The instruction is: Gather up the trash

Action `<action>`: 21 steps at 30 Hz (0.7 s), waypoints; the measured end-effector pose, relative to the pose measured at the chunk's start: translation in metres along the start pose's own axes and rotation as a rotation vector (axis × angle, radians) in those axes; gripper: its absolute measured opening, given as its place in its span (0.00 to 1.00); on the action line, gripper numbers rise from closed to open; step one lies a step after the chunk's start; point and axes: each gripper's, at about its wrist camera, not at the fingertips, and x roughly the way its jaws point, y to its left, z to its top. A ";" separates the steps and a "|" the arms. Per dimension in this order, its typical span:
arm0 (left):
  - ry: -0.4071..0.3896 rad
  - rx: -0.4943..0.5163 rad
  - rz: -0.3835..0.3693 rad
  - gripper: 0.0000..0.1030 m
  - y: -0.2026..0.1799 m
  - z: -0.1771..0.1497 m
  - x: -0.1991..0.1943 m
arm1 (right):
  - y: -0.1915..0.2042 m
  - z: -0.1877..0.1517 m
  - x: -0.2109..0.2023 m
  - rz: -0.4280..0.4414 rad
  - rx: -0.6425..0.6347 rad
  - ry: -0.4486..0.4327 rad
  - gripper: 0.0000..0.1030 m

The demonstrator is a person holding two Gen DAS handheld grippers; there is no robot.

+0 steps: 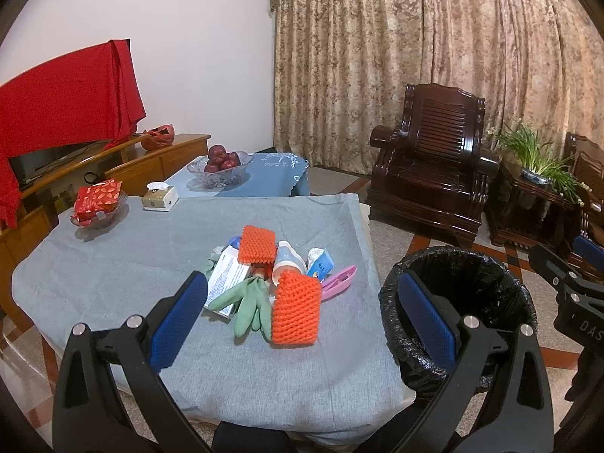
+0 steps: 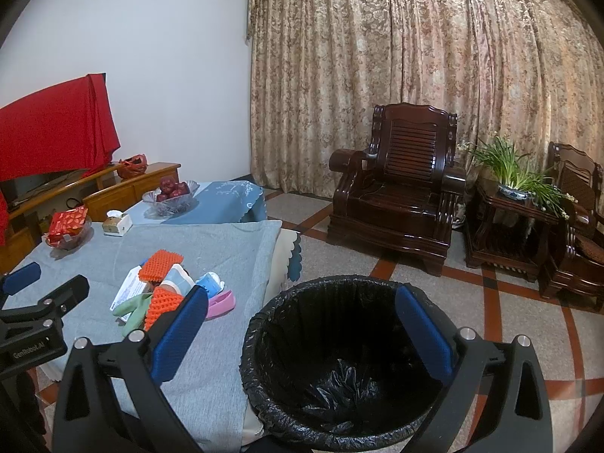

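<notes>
Left wrist: left gripper (image 1: 302,313) wide open, empty, facing trash pile (image 1: 271,275). Right gripper (image 2: 302,332) wide open, empty, above bin (image 2: 339,362). First pick pending; drop onto orange foam net (image 1: 295,307) likely.

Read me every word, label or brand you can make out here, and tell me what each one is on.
"GenRobot.AI": left gripper body, seen from the right wrist.
"DAS", cut off at the frame edge: right gripper body.
White leaflet: print too small.
Blue carton: characters blurred.
Tissue box: unreadable.
</notes>
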 end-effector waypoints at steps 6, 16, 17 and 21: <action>-0.001 0.003 -0.002 0.95 -0.003 -0.001 -0.001 | 0.000 -0.001 0.000 0.001 0.001 0.000 0.94; 0.002 0.002 0.002 0.95 0.011 0.001 0.006 | 0.000 0.000 0.000 0.001 0.001 0.001 0.94; 0.003 0.002 0.003 0.95 0.013 0.002 0.007 | 0.000 0.000 0.000 0.001 0.001 0.001 0.94; 0.005 0.003 0.003 0.95 0.020 0.003 0.010 | -0.004 0.000 0.001 0.001 0.003 0.002 0.94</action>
